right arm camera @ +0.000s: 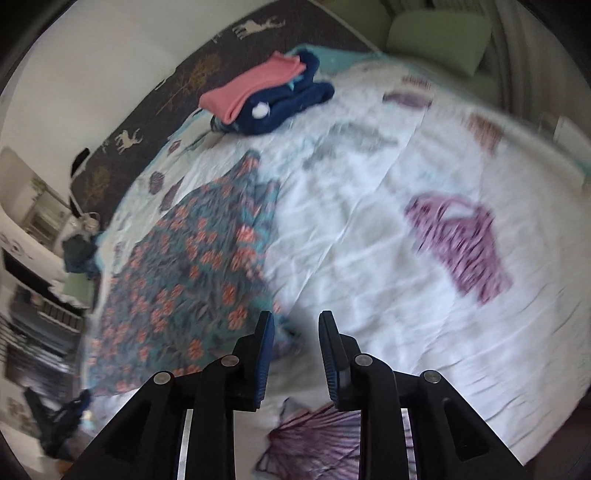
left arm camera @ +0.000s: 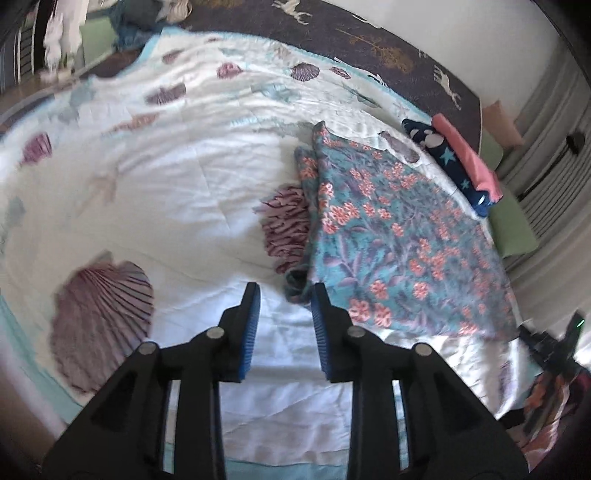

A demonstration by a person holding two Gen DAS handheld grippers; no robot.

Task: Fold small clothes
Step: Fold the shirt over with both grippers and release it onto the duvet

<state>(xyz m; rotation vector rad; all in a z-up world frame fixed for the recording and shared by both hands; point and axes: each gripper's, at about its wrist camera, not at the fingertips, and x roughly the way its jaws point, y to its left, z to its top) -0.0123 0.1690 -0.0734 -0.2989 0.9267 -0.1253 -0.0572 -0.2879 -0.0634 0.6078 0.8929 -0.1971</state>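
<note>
A teal cloth with orange flowers (left arm camera: 399, 236) lies folded flat on the white shell-print quilt (left arm camera: 166, 177). My left gripper (left arm camera: 286, 291) hovers at the cloth's near left corner. Its blue pads stand apart and press on nothing, though the corner's tip shows between the fingertips. In the right wrist view the same floral cloth (right arm camera: 192, 266) lies to the left on the quilt (right arm camera: 369, 221). My right gripper (right arm camera: 296, 319) is open just off the cloth's near right edge, with nothing between its pads.
A folded pink piece on a navy star-print one (left arm camera: 461, 162) (right arm camera: 266, 99) sits at the quilt's far side. A dark deer-print blanket (left arm camera: 369, 44) runs along the wall. Green cushions (left arm camera: 513, 229) (right arm camera: 439, 33) lie past the bed's edge.
</note>
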